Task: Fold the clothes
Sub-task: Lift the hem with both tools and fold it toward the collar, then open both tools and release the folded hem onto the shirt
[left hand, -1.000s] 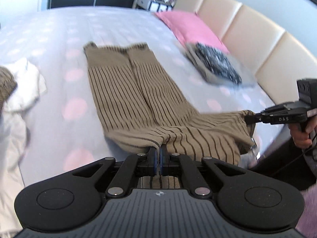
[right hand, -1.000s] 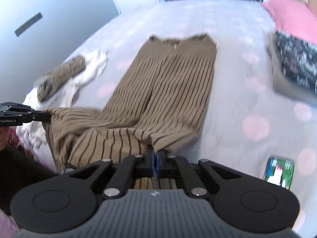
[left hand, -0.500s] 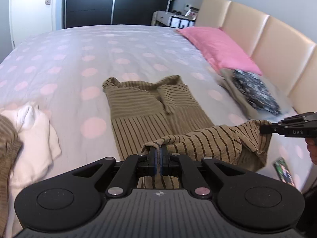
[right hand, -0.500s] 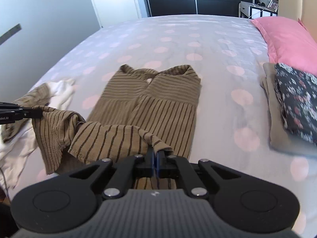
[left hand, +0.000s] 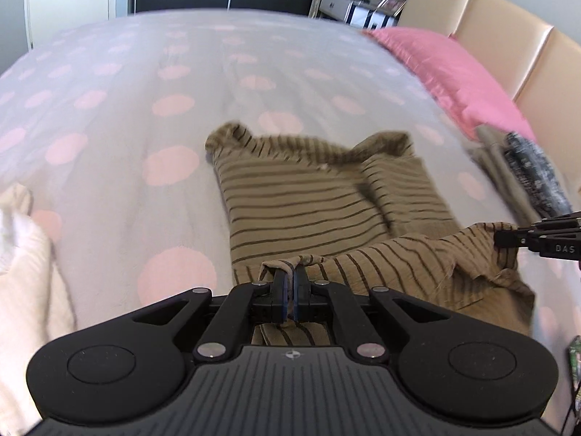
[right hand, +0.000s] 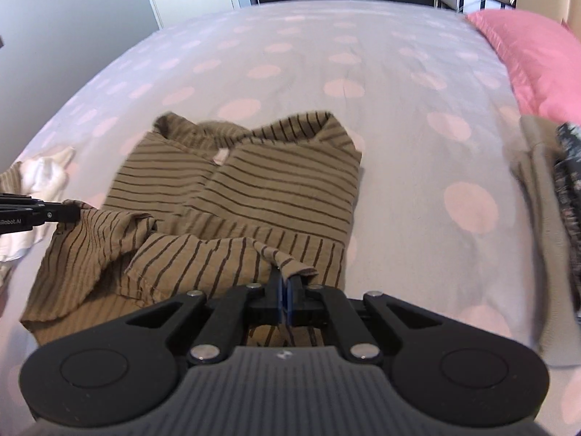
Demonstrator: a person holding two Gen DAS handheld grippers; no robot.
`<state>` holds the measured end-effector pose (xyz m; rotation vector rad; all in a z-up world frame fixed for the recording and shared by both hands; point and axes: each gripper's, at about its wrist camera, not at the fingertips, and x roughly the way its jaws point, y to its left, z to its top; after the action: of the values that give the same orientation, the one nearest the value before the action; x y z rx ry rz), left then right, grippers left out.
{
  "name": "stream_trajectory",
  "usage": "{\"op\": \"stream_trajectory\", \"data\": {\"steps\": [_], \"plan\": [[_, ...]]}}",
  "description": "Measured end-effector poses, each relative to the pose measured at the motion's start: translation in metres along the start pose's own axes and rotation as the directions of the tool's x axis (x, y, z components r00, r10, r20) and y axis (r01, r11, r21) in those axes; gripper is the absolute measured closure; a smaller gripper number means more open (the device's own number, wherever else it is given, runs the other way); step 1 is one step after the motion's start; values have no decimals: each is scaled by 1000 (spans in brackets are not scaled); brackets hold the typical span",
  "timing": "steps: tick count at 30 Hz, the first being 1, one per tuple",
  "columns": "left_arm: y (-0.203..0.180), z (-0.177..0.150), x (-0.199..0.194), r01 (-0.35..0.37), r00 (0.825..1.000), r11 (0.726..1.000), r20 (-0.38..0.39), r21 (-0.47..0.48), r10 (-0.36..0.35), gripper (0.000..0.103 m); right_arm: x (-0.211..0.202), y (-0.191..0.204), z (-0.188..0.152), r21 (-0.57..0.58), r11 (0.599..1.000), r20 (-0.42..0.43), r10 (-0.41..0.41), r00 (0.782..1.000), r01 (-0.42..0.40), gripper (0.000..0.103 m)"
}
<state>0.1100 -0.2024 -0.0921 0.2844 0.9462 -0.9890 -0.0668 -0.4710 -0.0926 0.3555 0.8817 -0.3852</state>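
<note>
Nearest, left gripper (left hand: 290, 283) pinched tight on hem corner of striped tan garment (left hand: 319, 200); right gripper (right hand: 284, 289) likewise clamped on other hem corner. Lettering "DAS" readable on right gripper's side in left view, "Robot.AI" partly legible on left gripper's side in right view. Garment lies doubled on dotted bedspread (right hand: 399, 145). Beyond: white cloth pile (right hand: 47, 170), folded stack (left hand: 526, 174), pink pillow (left hand: 454, 72).
</note>
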Motion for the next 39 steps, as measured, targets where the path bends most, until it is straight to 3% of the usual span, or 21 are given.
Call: {"op": "stream_trajectory", "data": {"steps": [6,8,11,13,16,21,27,34,37,39], "plan": [[8,-11,28,2,999,999,-42,-35,-4,102,33,-8,-7,39,999,-53,8,999,-6,99],[9,-13,27,-1,999,999,-41,-44,-1,101,37,-8,-8,45,999,-64,9,998,-6,95],[5,-11,16,-7,1000,999,-29,-48,6,89,31,-4,-8,35,999,-63,2,998,0,91],[1,-10,4,-11,1000,999,-9,-43,11,75,18,0,-8,19,1000,-42,0,999,1,83],[-11,-12,-25,-12,999,1000,44,-28,13,68,-6,7,-10,-8,1000,-12,-6,1000,6,81],[-35,-27,-73,-22,996,998,85,60,16,66,-50,23,-29,-99,994,29,-43,999,45,80],[-51,-72,-118,-59,997,985,68,163,48,61,-93,33,-77,-167,985,4,-47,999,47,77],[-73,-133,-132,-153,988,945,27,289,152,61,-115,44,-137,-258,964,-38,-69,997,57,73],[-87,-153,-129,-185,982,910,28,372,188,61,-115,51,-155,-309,948,-35,-93,995,78,73],[-96,-165,-122,-212,975,871,36,442,219,61,-110,57,-165,-377,921,-18,-118,993,103,72]]}}
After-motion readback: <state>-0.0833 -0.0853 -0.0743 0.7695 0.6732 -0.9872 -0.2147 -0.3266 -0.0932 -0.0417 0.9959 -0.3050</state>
